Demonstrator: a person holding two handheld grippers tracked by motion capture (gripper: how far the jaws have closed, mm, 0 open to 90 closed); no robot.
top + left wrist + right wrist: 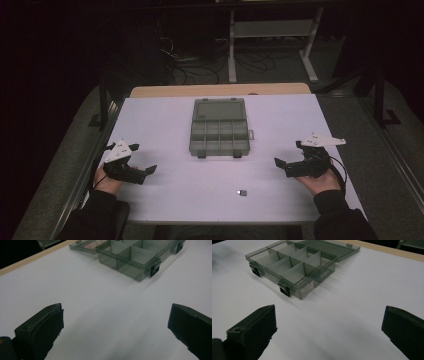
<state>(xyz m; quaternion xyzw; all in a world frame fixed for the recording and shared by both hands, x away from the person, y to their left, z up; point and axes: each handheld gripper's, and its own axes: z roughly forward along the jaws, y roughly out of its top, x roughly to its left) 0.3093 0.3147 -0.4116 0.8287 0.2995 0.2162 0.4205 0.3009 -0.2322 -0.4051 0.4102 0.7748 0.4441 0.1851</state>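
Nothing started: my left claw [145, 172] and right claw [281, 165] both gape, empty.
Small part [242, 192] lies loose on tabletop [160, 125]; organizer box [220, 131] open, compartments look empty.

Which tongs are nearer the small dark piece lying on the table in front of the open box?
Right. The right tongs sit just up-right of the small piece; the left tongs are farther away on its other side.
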